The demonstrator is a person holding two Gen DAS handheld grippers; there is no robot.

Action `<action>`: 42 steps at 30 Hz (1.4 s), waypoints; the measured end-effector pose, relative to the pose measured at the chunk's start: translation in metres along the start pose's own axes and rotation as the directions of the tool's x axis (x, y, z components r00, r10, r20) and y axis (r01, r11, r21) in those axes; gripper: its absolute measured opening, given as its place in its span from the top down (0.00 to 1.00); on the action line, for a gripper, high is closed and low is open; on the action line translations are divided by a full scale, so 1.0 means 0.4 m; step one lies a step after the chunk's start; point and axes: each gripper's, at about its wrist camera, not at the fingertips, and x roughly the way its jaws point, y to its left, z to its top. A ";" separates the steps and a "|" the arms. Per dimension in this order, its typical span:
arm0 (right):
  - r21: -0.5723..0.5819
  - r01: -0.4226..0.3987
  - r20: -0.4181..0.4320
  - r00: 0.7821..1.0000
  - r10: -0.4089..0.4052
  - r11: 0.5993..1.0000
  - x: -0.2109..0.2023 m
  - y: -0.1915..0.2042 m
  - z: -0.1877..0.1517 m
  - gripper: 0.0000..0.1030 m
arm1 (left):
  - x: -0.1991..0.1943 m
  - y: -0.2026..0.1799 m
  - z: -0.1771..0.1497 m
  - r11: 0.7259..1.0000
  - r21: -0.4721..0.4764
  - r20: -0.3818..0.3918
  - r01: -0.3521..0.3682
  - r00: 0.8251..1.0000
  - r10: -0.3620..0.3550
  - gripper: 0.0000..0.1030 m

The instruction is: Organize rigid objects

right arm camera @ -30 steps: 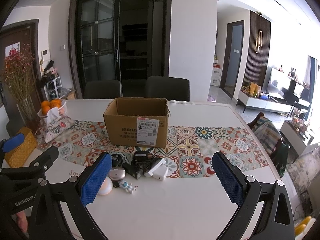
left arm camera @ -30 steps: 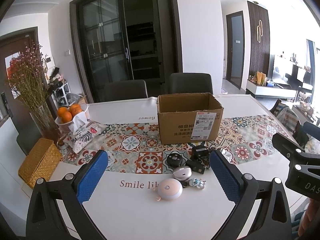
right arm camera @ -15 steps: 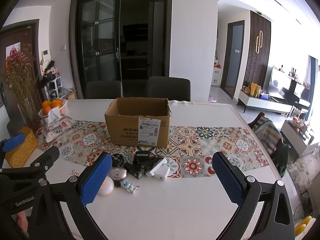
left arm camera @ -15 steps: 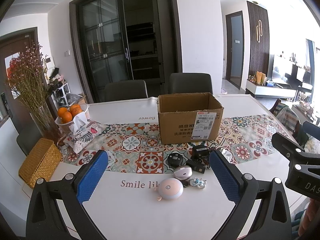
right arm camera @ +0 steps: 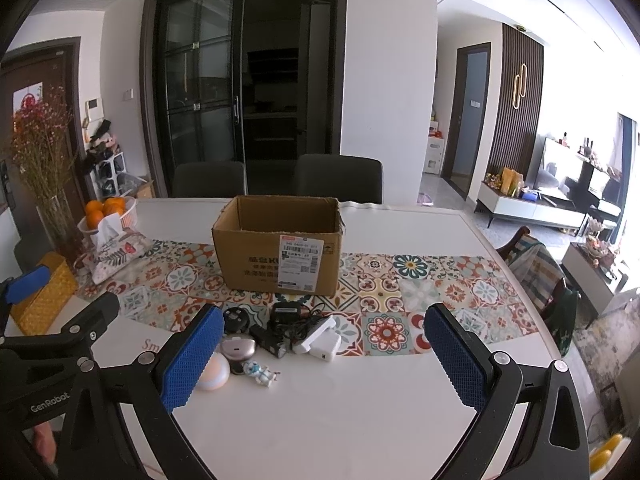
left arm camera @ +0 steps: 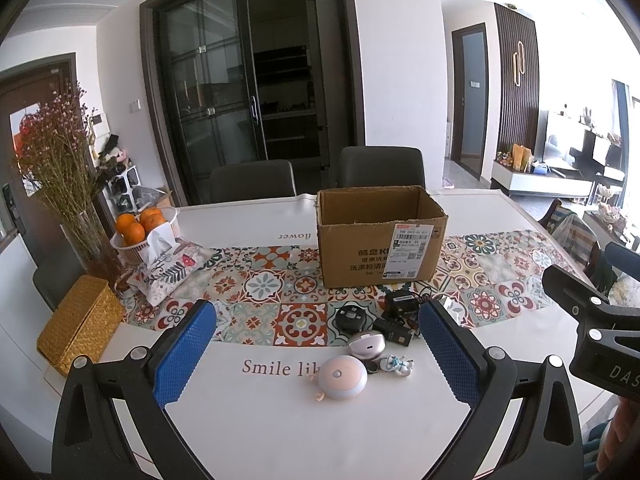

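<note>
- Two tongs hover above the near edge of the white counter [right arm camera: 360, 408], each spread wide with nothing between its blue pads: the left tongs [left arm camera: 316, 354] and the right tongs [right arm camera: 324, 354].
- An open-topped cardboard box [right arm camera: 280, 252] stands upright on the patterned tile runner [right arm camera: 420, 292], a shipping label on its near face.
- Just in front of the box lies a small cluster of objects, partly on the runner and partly on bare counter.
- Nearest in the left wrist view is a round pink gadget [left arm camera: 343, 376]; a small white and blue figurine [left arm camera: 396, 364] lies just to its right.
- Behind those sit a silvery oval case [left arm camera: 366, 344] and a round black disc [left arm camera: 350, 316].
- A black power adapter [right arm camera: 285, 314] with tangled cable lies close to the box, and a white charger [right arm camera: 320, 338] lies beside it on the right.
- At the far left of the counter are a woven yellow box [left arm camera: 80, 324], a floral tissue pouch [left arm camera: 168, 270], a basket of oranges [left arm camera: 138, 226] and a glass vase of dried flowers [left arm camera: 64, 184].
- Two dark chairs [right arm camera: 338, 178] stand behind the counter.
</note>
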 end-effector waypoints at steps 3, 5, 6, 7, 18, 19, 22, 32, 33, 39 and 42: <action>0.000 0.001 0.001 1.000 -0.001 1.000 0.000 0.000 -0.001 0.02 | 0.000 0.001 -0.001 1.000 0.000 0.000 0.000 1.000 0.000 0.00; 0.001 0.001 0.001 1.000 -0.001 1.000 0.000 0.000 -0.001 0.02 | 0.000 0.000 -0.001 1.000 0.000 -0.001 0.001 1.000 -0.001 0.00; 0.000 0.001 0.001 1.000 -0.001 1.000 0.001 0.000 -0.001 0.02 | 0.000 0.001 -0.002 1.000 0.000 -0.001 0.000 1.000 0.000 0.00; -0.001 0.000 -0.001 1.000 0.000 1.000 0.001 0.003 -0.001 0.02 | 0.000 0.000 -0.002 1.000 0.000 0.000 0.001 1.000 -0.001 0.00; 0.008 -0.011 -0.049 0.999 0.012 1.000 0.036 0.000 -0.012 0.02 | 0.035 -0.002 -0.009 1.000 0.009 -0.051 0.007 0.999 -0.006 0.00; 0.008 -0.013 -0.063 0.998 0.014 1.000 0.046 0.001 -0.015 0.02 | 0.046 -0.002 -0.012 1.000 0.010 -0.068 0.005 0.998 -0.004 0.00; 0.008 -0.025 -0.121 0.992 0.026 1.000 0.086 0.005 -0.028 0.02 | 0.083 -0.003 -0.028 1.000 0.019 -0.124 0.006 0.992 -0.004 0.00; -0.024 -0.067 -0.300 0.952 0.057 0.997 0.237 0.031 -0.096 0.02 | 0.221 -0.005 -0.109 0.998 0.044 -0.286 0.041 0.958 -0.027 0.00; -0.024 -0.072 -0.313 0.948 0.061 0.997 0.248 0.032 -0.104 0.02 | 0.232 -0.007 -0.117 0.998 0.049 -0.290 0.044 0.957 -0.028 0.00; -0.040 -0.077 -0.390 0.919 0.055 0.996 0.320 0.041 -0.160 0.02 | 0.304 -0.027 -0.167 0.991 0.098 -0.298 0.091 0.953 -0.058 0.00; -0.042 -0.073 -0.432 0.900 0.048 0.996 0.361 0.041 -0.191 0.02 | 0.349 -0.037 -0.187 0.985 0.124 -0.321 0.117 0.944 -0.071 0.00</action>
